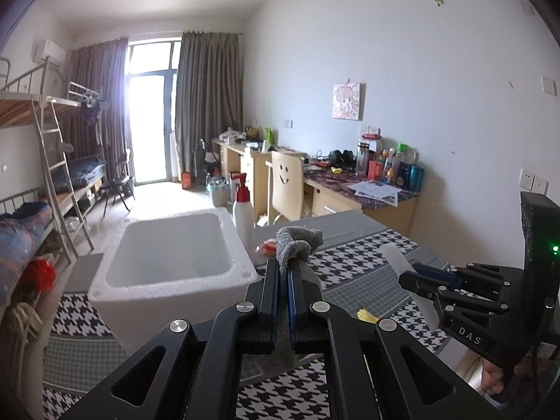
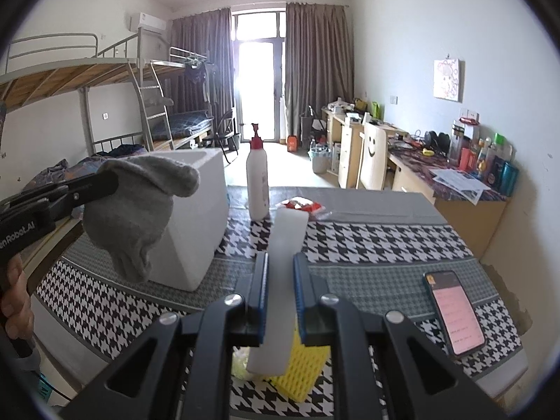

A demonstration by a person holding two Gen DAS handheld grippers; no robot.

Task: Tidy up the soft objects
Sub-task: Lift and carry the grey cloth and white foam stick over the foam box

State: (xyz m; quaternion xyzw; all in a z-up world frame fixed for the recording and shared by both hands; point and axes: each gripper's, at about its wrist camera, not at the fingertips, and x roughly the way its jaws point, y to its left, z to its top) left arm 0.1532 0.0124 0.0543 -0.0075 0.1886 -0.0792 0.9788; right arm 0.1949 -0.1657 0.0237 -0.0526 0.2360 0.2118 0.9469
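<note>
Houndstooth desk point(image 2: 367, 238): left gripper point(image 1: 282, 273) clenches grey glove point(image 2: 133, 210), right gripper point(image 2: 281, 280) grips white foam strip point(image 2: 285, 245); shallow pinches, either could slip short of foam box point(image 1: 168, 255).

We cannot see the lower end of the white strip point(image 2: 287, 245), which runs down behind the right gripper point(image 2: 281, 262) and covers part of the yellow sponge point(image 2: 302, 367), while the left view shows only a sliver of that sponge. In the left view most of the grey glove point(image 1: 297, 241) is pinched out of sight between the left gripper's point(image 1: 282, 276) fingers point(image 1: 271, 280), and the red packet point(image 1: 267, 246) behind it is half covered. The phone's point(image 2: 455, 311) text and the desk bottles' point(image 1: 402, 169) labels are too small for us to read.
</note>
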